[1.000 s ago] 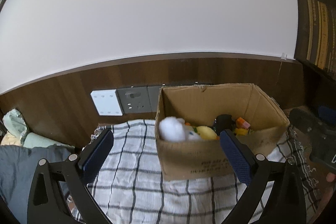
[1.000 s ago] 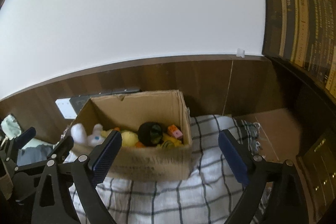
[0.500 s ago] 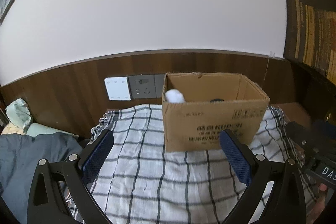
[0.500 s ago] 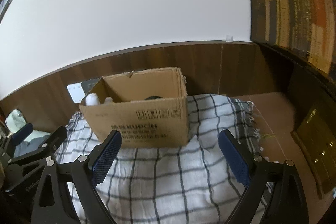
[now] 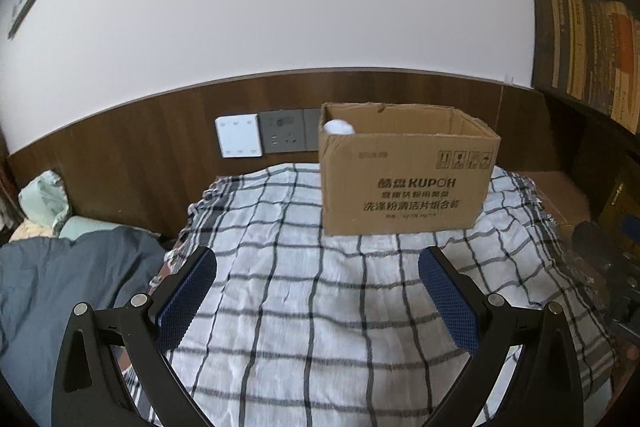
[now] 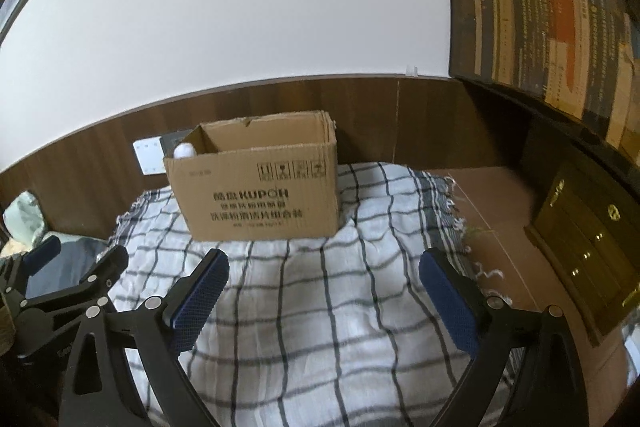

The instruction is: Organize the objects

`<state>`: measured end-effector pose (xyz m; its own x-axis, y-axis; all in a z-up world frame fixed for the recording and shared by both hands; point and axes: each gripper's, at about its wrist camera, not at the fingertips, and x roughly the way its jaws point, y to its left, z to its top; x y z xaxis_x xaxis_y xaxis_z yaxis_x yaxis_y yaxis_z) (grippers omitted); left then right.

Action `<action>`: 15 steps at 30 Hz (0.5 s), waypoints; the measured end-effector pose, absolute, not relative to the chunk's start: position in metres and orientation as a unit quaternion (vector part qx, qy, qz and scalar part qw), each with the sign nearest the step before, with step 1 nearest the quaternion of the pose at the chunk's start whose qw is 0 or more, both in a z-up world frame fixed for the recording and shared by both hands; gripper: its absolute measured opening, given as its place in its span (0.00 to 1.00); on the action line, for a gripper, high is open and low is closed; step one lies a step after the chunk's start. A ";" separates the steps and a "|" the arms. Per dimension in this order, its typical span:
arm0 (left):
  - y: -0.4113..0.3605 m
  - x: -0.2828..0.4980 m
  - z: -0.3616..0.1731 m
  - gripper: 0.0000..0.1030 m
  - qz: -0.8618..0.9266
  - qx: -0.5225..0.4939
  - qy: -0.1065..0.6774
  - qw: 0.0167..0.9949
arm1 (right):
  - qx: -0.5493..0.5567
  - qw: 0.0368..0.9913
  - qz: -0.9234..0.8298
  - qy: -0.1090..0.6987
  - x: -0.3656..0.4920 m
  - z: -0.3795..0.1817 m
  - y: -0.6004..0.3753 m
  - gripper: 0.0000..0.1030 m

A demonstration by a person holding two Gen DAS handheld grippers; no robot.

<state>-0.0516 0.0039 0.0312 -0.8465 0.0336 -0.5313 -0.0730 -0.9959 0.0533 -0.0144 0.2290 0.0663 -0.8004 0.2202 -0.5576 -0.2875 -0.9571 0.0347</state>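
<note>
An open cardboard box (image 5: 406, 183) with printed lettering stands on a checked cloth (image 5: 320, 287) at the far side. It also shows in the right wrist view (image 6: 260, 199). A white plush top (image 5: 339, 127) pokes above its left rim, also seen from the right wrist (image 6: 184, 149). The rest of the box's contents are hidden. My left gripper (image 5: 318, 277) is open and empty, well short of the box. My right gripper (image 6: 324, 279) is open and empty, also short of the box. The left gripper's arm (image 6: 60, 291) shows at the lower left of the right wrist view.
A wood-panelled wall with a white switch plate (image 5: 239, 142) and grey socket (image 5: 282, 135) runs behind the box. Dark blue bedding (image 5: 60, 287) lies left. A bookshelf (image 6: 560, 27) and dark drawer cabinet (image 6: 592, 247) stand right, with a brown surface (image 6: 496, 211) beside the cloth.
Both grippers have pulled back and dropped lower from over the box. The toys inside, seen a second ago, are now hidden behind the front wall except the white plush top.
</note>
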 end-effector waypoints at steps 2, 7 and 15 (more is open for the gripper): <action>0.003 -0.047 0.026 1.00 0.960 -0.277 0.037 0.025 | -0.291 0.135 0.945 0.057 -0.010 0.061 0.228 0.94; 0.000 -0.042 0.013 1.00 0.956 -0.291 0.036 0.022 | -0.305 0.135 0.941 0.053 -0.003 0.047 0.227 0.94; -0.004 -0.032 -0.005 1.00 0.950 -0.308 0.042 0.017 | -0.327 0.132 0.934 0.050 0.006 0.025 0.223 0.94</action>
<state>-0.0323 -0.0038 -0.0055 -0.8096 0.0061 -0.5870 -0.0584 -0.9958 0.0701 0.0056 0.2230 0.0252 -0.7506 0.2140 -0.6252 -0.2799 -0.9600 0.0076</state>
